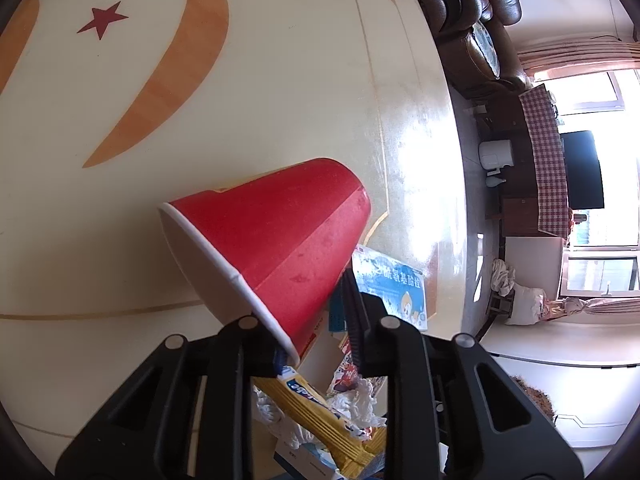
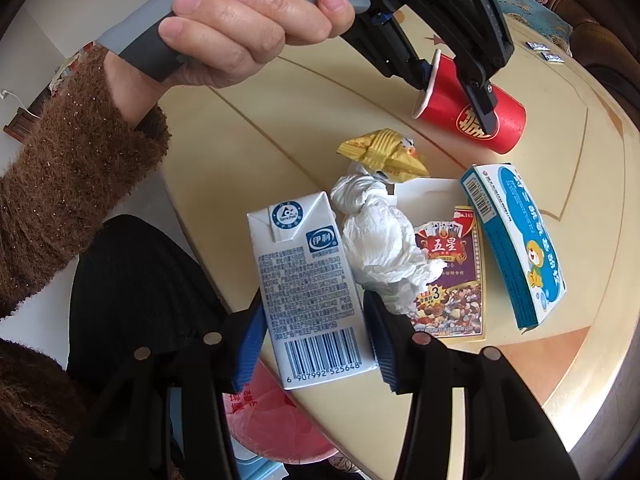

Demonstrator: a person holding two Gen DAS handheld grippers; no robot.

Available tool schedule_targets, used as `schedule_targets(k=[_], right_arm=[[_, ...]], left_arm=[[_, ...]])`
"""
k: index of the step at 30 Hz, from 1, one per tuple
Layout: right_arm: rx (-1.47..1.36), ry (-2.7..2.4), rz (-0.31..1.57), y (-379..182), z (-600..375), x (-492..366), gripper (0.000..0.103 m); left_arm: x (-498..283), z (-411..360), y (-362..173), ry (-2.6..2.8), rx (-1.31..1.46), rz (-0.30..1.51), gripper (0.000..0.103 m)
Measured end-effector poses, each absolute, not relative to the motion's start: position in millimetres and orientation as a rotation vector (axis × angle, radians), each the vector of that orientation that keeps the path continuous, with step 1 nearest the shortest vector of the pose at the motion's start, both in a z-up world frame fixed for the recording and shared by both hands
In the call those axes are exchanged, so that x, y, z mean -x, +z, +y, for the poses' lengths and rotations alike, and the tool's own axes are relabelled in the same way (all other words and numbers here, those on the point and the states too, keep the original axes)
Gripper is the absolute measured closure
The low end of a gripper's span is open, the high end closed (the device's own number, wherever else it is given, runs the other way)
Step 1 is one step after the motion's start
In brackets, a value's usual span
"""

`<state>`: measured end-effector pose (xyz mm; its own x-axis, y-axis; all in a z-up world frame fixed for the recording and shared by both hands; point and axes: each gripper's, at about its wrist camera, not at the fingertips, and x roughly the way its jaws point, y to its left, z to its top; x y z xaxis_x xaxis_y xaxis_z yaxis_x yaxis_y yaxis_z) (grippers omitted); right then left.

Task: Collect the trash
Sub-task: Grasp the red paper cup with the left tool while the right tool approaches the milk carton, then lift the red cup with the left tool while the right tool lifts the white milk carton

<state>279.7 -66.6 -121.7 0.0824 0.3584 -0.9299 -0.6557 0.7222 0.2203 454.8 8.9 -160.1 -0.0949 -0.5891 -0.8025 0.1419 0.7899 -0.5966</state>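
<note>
The red paper cup (image 1: 272,236) is pinched at its rim wall by the left gripper (image 1: 316,332), tilted off the table (image 1: 280,80). The milk carton (image 2: 308,280) is clamped between the right gripper (image 2: 316,336) pads, probably for lifting toward the pink bag (image 2: 272,420) below.

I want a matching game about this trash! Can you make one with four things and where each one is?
Things:
1. red cup
2. milk carton
3. tissue
4. blue box

Places:
A. between the right gripper fingers
B. at the table's right side
C. in the left gripper
D. beside the carton, crumpled

Pairs: 1-C, 2-A, 3-D, 4-B
</note>
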Motion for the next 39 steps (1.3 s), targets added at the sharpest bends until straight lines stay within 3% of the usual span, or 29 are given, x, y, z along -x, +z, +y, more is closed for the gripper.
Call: schedule_targets(k=[4, 13, 39], right_arm=[[0.285, 0.767, 1.268, -118.1, -70.2, -271.8, 0.056], [0.273, 0.757, 1.259, -108.9, -74.9, -263.4, 0.061], [0.24, 0.643, 1.164, -70.1, -104.3, -242.3, 0.061]], left_arm=[[-454.1, 9.0, -154.9, -0.644, 0.375, 1.544, 0.089], [-452.8, 12.0, -150.0, -0.626, 0.365, 1.522, 0.094], [-426.8, 18.8, -94.9, -0.557, 0.256, 1.413, 0.094]])
